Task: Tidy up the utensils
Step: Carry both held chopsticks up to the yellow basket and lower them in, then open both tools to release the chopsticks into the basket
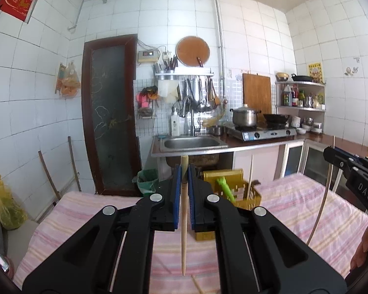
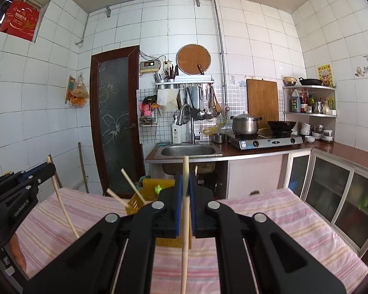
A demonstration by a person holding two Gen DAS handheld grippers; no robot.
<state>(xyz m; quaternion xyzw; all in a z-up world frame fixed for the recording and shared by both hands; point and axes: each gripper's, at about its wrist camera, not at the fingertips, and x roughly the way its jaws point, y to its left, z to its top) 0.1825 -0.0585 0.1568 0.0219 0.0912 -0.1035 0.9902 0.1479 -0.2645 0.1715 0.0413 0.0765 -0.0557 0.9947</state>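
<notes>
Chopstick (image 1: 184, 220) in left tool (image 1: 184, 171); holder (image 1: 235, 191) behind.

My left tongs (image 1: 184, 171) are matt black plastic with blue rubbery pads (image 1: 176, 196). They pinch a smooth, pale wooden chopstick (image 1: 184, 232). The table wears soft striped cloth (image 1: 85, 210). The yellow holder (image 1: 251, 197) looks like shiny plastic.
</notes>
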